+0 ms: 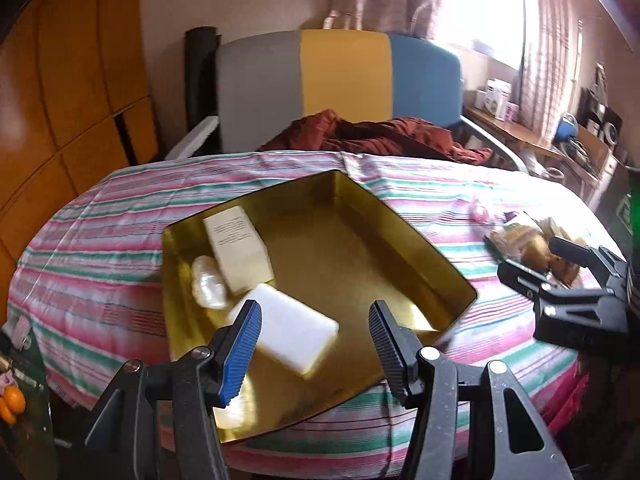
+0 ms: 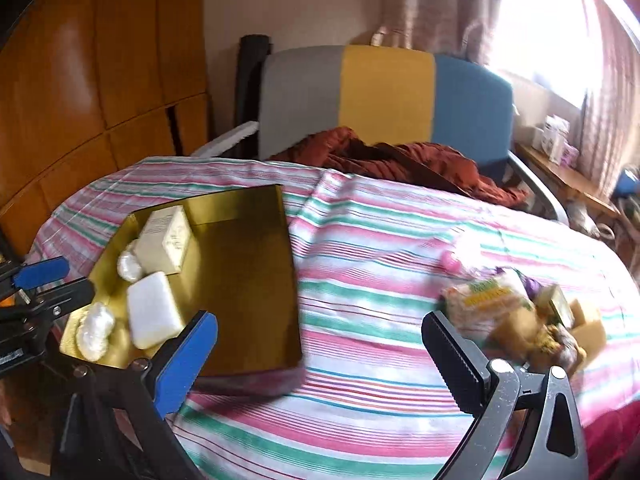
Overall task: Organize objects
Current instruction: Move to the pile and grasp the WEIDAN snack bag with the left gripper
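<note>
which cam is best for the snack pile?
Right wrist: the snack pile sits close, beside the open right gripper, with packets distinguishable. Left wrist shows it small near the frame edge, partly hidden behind the right gripper.

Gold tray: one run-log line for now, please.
gold tray: holds box, white block, wrapped pieces | left gripper: open, empty | right gripper: open, empty | snack pile: unsorted

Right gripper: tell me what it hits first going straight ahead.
Probably the striped tablecloth: nothing lies between the open right gripper fingers. The snack packets sit off to the right.
</note>
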The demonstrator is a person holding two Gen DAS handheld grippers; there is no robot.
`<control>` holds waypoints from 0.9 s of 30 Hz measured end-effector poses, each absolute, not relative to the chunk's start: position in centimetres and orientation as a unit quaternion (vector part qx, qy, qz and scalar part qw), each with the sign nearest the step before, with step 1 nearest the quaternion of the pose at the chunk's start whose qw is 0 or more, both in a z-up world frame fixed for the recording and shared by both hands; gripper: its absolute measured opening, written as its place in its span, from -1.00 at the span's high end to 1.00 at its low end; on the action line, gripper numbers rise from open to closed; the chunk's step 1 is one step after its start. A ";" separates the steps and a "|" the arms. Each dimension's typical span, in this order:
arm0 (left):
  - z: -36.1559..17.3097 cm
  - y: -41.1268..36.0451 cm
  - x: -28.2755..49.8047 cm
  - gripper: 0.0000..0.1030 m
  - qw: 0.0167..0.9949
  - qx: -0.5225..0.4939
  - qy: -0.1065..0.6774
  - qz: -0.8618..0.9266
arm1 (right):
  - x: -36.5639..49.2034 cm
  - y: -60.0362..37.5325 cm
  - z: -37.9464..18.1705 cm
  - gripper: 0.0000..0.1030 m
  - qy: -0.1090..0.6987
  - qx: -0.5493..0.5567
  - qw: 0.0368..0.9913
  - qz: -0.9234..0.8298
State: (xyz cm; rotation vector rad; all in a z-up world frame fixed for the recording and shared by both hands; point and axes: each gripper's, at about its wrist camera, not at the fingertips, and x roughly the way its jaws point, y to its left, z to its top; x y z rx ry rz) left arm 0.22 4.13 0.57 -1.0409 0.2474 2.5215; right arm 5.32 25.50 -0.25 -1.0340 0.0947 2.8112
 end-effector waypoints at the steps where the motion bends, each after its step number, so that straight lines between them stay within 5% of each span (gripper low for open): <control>1: 0.6 4.5 0.2 -0.10 0.206 -0.372 0.091 0.901 | 5.5 26.3 -0.3 -0.99 0.038 -0.348 0.081 0.933; 19: 0.4 15.9 1.5 -0.10 0.337 -0.372 0.162 0.850 | 15.4 47.9 2.1 -0.99 0.199 -0.315 0.301 0.878; 27: -0.4 22.7 0.8 -0.10 0.394 -0.390 0.189 0.810 | 16.5 50.4 1.0 -0.99 0.280 -0.311 0.278 0.865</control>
